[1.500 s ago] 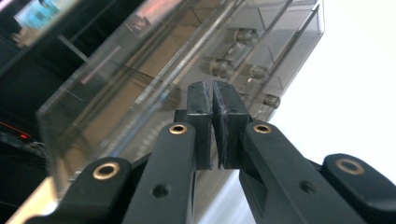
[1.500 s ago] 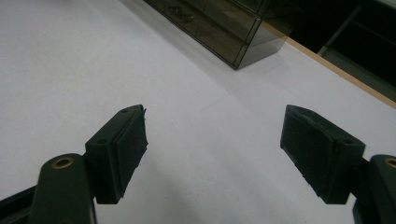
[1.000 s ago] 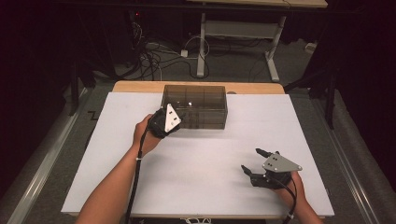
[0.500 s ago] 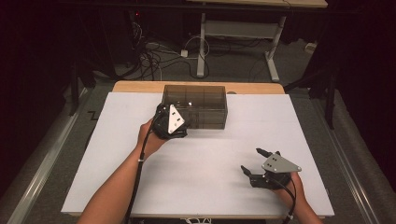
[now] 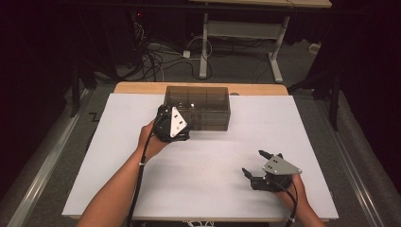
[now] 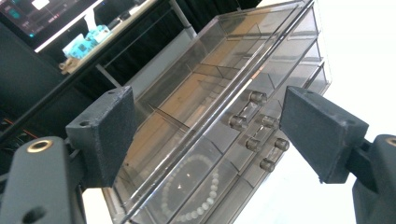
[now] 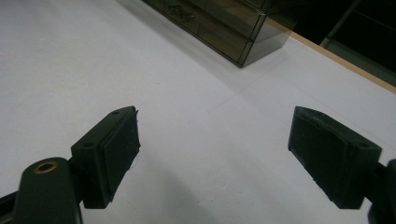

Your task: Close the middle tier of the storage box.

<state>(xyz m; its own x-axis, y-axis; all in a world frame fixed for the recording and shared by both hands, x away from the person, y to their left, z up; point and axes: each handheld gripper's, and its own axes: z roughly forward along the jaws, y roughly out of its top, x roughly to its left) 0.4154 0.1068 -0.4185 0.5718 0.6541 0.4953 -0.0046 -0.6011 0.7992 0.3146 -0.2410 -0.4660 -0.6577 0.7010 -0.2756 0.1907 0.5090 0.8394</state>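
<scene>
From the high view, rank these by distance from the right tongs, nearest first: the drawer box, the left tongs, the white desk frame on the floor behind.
1. left tongs, up-left of the right tongs, at the box front.
2. drawer box, at the table's far edge.
3. white desk frame, on the floor beyond the table.

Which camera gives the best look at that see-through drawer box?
The left gripper view: the drawer box is close, showing knobs and a bead bracelet inside. The high view shows it whole but small; the right gripper view catches one corner.
</scene>
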